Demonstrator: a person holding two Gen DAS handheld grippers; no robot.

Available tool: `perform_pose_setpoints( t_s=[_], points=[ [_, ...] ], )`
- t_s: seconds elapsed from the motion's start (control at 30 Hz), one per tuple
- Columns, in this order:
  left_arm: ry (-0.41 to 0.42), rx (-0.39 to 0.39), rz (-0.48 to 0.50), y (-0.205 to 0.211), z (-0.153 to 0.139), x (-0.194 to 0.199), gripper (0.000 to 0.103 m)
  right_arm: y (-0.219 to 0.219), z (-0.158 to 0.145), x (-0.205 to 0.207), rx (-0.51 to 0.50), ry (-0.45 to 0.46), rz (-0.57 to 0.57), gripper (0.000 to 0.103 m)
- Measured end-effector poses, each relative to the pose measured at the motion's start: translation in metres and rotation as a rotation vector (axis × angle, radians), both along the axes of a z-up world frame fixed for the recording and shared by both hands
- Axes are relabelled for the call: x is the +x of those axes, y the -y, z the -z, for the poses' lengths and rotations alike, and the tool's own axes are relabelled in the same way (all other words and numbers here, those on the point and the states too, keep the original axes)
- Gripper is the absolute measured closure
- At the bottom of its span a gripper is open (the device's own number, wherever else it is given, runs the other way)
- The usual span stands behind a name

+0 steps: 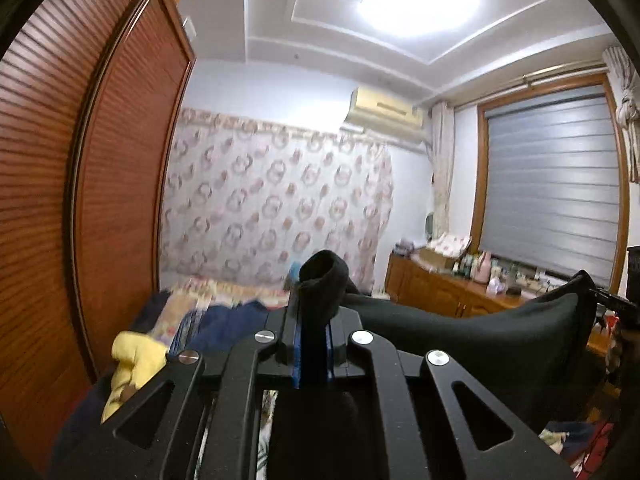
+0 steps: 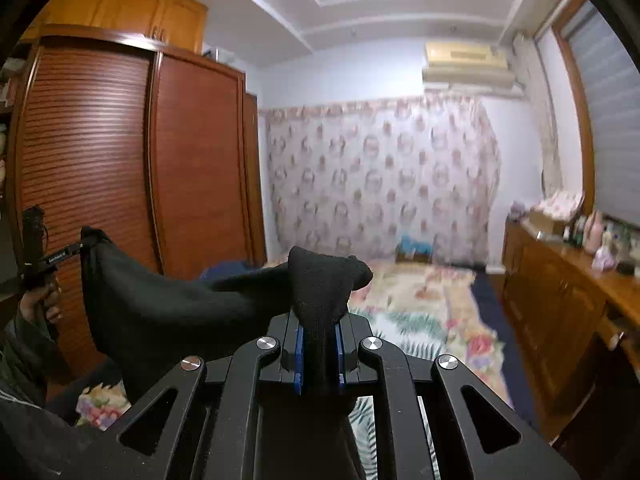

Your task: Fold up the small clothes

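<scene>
**Operator:** Left wrist view first. My left gripper [image 1: 314, 340] is clamped on one end of the black garment [image 1: 460, 340]; a bunched tip of the cloth pokes up between the blue pads [image 1: 297, 354]. The rest of the cloth stretches off to the right, held up above the bed [image 1: 200, 308], where my right gripper [image 1: 614, 300] shows at the picture's edge.

**Observer:** Any containers?

**Operator:** An open box [image 1: 440, 250] stands on the wooden dresser [image 1: 432, 284] among small bottles; I cannot tell what is in it. A yellow garment [image 1: 132, 364] and a blue one [image 1: 228, 320] lie on the bed.

**Observer:** And the right wrist view?

**Operator:** My right gripper [image 2: 320, 354] is pinched tight on the other end of the black garment [image 2: 168, 304], with a wad of cloth standing above its pads. The cloth runs left to the left gripper [image 2: 60, 258], with my hand [image 2: 42, 300] below it. The floral bedspread [image 2: 432, 312] lies beneath. A blue thing [image 2: 414, 246] sits at the far end by the curtain [image 2: 380, 176], too blurred to name.
</scene>
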State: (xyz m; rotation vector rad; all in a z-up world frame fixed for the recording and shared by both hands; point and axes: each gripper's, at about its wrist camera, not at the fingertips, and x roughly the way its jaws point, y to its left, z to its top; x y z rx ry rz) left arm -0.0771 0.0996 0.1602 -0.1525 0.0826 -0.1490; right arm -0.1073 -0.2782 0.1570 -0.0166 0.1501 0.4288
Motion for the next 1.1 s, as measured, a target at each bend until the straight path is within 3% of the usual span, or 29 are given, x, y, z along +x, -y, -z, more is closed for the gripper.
perform_pose_setpoints(
  t_s=[0.17,0.27,0.37,0.47,0.6,0.67,0.73,0.77,0.8,0.83,0.97,1.1],
  points=[
    [0.066,0.012,0.007,0.006,-0.025,0.008,0.094,0.006,-0.023,-0.014,-0.009,0.081,0.027,0.092],
    [0.073,0.034,0.012,0.009,-0.036,0.031,0.094,0.007,-0.039,-0.01,-0.028,0.123,0.038,0.092],
    [0.032,0.062,0.0,0.013,-0.042,0.077,0.094,-0.003,-0.045,0.023,-0.077,0.125,0.064,0.092],
    [-0.032,0.076,-0.019,0.017,-0.03,0.133,0.093,-0.012,-0.04,0.078,-0.124,0.069,0.095,0.092],
    [-0.151,0.136,-0.041,0.034,0.013,0.223,0.085,-0.024,-0.016,0.168,-0.179,-0.044,0.14,0.091],
    [-0.263,0.221,-0.061,0.045,0.046,0.283,0.079,-0.03,0.011,0.225,-0.194,-0.124,0.172,0.09],
    [-0.358,0.237,-0.04,0.049,0.071,0.321,0.077,-0.04,0.051,0.285,-0.231,-0.263,0.219,0.071],
    [-0.385,0.241,-0.027,0.05,0.082,0.335,0.072,-0.042,0.069,0.308,-0.245,-0.325,0.257,0.067],
    [-0.393,0.246,-0.026,0.053,0.085,0.338,0.06,-0.042,0.089,0.328,-0.25,-0.383,0.29,0.065],
    [-0.394,0.243,-0.006,0.054,0.089,0.338,0.057,-0.041,0.106,0.341,-0.24,-0.417,0.309,0.065],
    [-0.4,0.253,0.07,0.064,0.095,0.324,0.029,-0.041,0.142,0.352,-0.216,-0.458,0.305,0.061],
    [-0.422,0.241,0.108,0.068,0.099,0.316,0.025,-0.033,0.15,0.351,-0.2,-0.485,0.278,0.057]
  ],
)
